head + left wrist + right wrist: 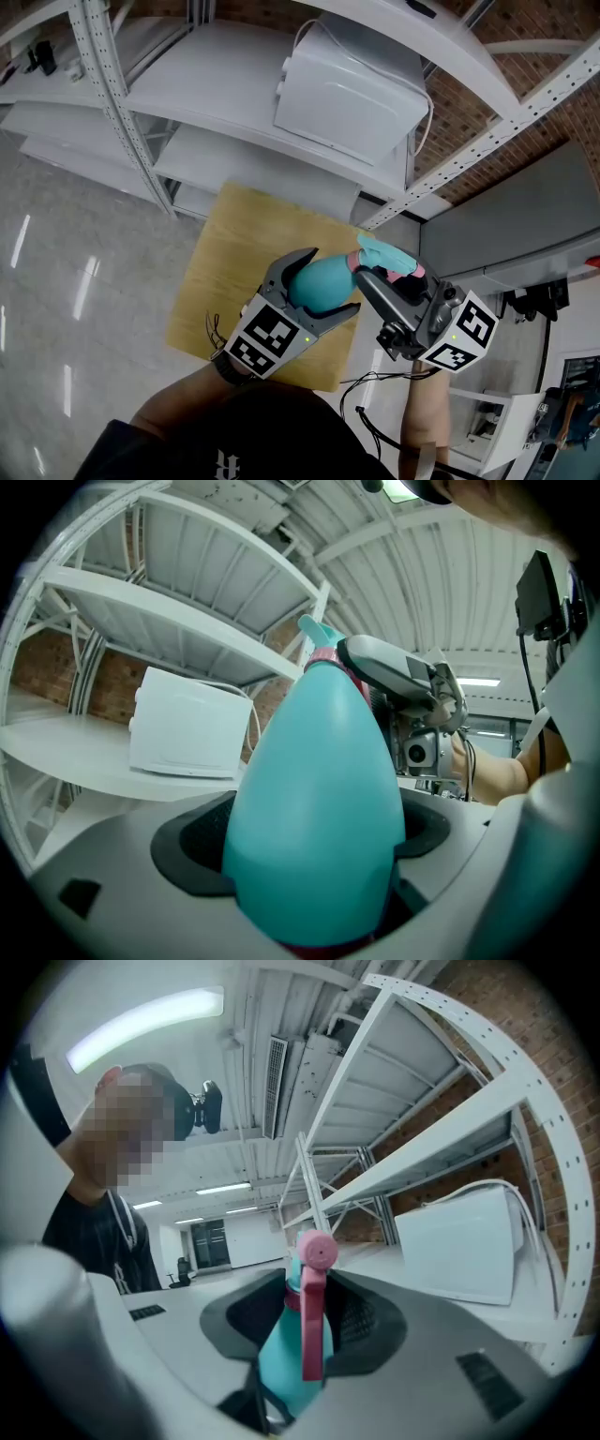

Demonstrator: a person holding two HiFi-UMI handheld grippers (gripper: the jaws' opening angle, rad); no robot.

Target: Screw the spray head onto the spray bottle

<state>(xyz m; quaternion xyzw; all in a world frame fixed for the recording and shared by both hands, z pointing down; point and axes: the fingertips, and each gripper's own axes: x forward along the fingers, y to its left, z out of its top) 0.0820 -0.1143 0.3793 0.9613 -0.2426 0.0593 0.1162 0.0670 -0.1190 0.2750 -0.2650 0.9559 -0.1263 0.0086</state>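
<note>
A teal spray bottle (pixel 319 284) hangs in the air above a small wooden table (pixel 246 253), with my left gripper (pixel 317 289) shut across its wide body. In the left gripper view the bottle (pixel 314 808) fills the space between the jaws, its narrow end pointing away. The spray head (pixel 382 254), teal with a pink trigger, sits at the bottle's neck. My right gripper (pixel 368 273) is shut on it. The right gripper view shows the spray head (pixel 292 1354) upright between the pads, the pink trigger (pixel 312 1326) facing the camera. How far it is threaded is hidden.
White metal shelving (pixel 225 84) stands behind the table, with a white box-shaped appliance (pixel 352 94) and its cable on one shelf. Glossy floor (pixel 56 253) lies to the left. A grey cabinet top (pixel 525 225) is at the right.
</note>
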